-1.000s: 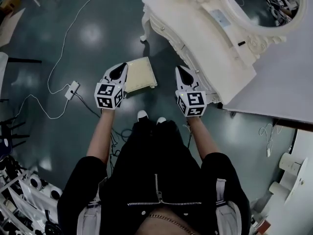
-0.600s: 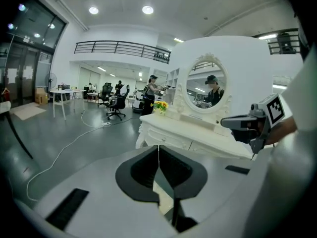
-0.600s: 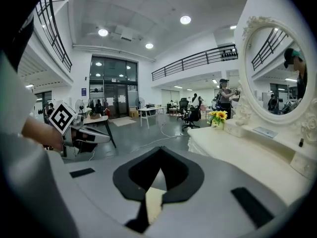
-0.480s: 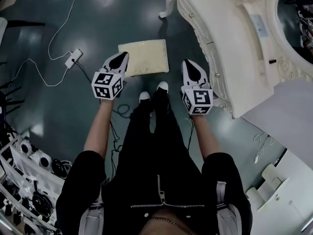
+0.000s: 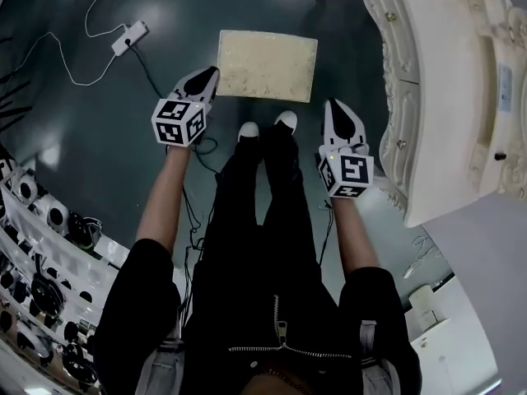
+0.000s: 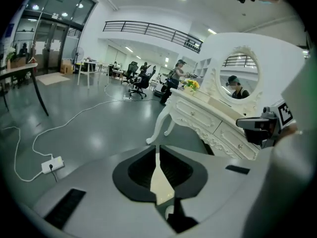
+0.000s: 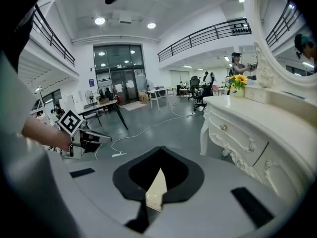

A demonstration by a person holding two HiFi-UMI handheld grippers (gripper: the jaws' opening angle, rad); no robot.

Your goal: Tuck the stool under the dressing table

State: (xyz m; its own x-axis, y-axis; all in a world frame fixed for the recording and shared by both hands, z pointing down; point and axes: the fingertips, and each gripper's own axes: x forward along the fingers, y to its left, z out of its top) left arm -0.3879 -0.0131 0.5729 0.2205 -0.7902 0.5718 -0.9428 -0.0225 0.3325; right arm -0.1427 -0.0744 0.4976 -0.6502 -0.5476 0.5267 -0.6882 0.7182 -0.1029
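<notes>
Left tool (image 5: pixel 209 76), right tool (image 5: pixel 336 107) lowered toward stool (image 5: pixel 268 66) | both closed, empty

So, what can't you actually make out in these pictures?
Head view: the legs of the cream rectangular padded stool are hidden beneath its own seat.
Head view: the space under the white carved dressing table is hidden by its top.
Left gripper view: the people at the far desks are too small to tell what they are doing.
</notes>
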